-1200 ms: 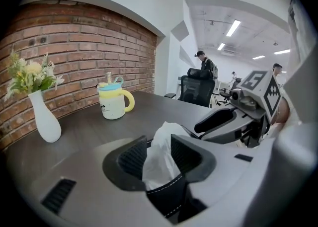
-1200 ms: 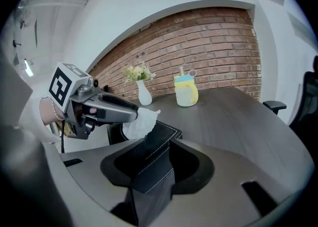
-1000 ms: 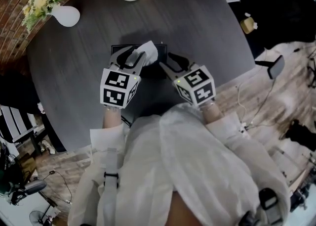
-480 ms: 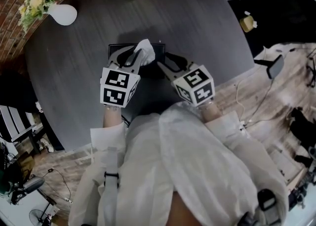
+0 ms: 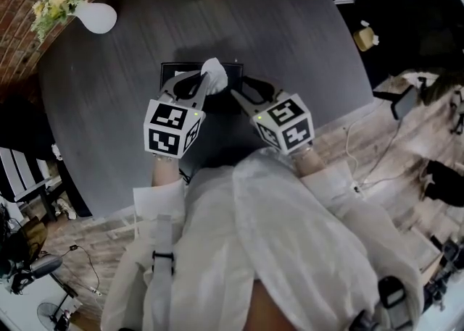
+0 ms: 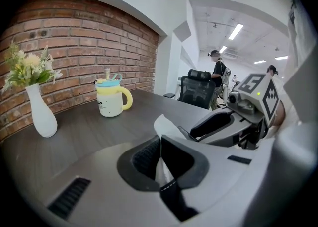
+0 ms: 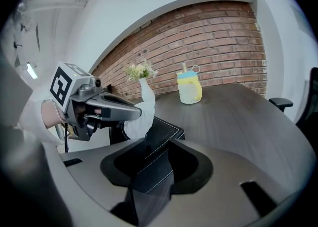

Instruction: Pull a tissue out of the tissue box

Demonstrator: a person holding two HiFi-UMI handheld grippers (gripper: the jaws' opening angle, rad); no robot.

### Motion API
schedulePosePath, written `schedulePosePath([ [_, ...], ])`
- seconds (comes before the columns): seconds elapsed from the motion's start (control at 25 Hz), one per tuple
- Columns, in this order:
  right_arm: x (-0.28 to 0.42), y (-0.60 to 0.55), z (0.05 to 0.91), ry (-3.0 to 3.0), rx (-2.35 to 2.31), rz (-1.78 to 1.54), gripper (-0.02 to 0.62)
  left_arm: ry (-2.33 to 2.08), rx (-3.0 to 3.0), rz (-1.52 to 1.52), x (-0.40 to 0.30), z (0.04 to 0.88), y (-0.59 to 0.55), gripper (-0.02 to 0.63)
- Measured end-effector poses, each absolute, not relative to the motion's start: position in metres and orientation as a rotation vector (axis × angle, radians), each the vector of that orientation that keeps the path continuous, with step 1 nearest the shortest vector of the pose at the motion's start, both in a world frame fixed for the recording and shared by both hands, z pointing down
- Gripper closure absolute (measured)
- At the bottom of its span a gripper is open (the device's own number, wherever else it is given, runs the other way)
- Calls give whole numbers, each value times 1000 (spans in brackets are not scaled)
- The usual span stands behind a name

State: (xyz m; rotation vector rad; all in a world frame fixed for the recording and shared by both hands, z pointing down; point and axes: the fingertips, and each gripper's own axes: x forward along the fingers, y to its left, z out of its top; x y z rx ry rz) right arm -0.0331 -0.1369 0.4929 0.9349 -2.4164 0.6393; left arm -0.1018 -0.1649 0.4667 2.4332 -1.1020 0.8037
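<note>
At the middle of the dark round table [image 5: 304,40] sat the black tissue box [image 5: 176,73], with a white tissue [image 5: 214,72] standing up out of its top. The left gripper [image 5: 205,85] had its jaws clenched on that tissue: in the left gripper view the 2 ribbed pads met with only the thin white sheet pinched between them, and the tissue's free tip rose just beyond the fingertips. The right gripper [image 5: 245,89] was at the box's right end, and its own view showed the stitched corner of the box filling the gap between its jaws, which grasped it. The 2 grippers sat close side by side, and the tissue stood between them.

Against the frame from 1 second before, the left jaws had just been closing. Back then they stood wide apart on either side of a fuller, looser tuft, which was now squeezed into a narrower peak. Box, right gripper and both hands kept their places.
</note>
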Motion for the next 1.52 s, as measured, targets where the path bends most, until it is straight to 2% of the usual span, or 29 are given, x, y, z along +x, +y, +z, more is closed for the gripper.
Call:
schedulePosePath([
  [1.52,-36,-135,492,-2397,900,600,463,-1317,2434,517,-124,406,-171,600],
])
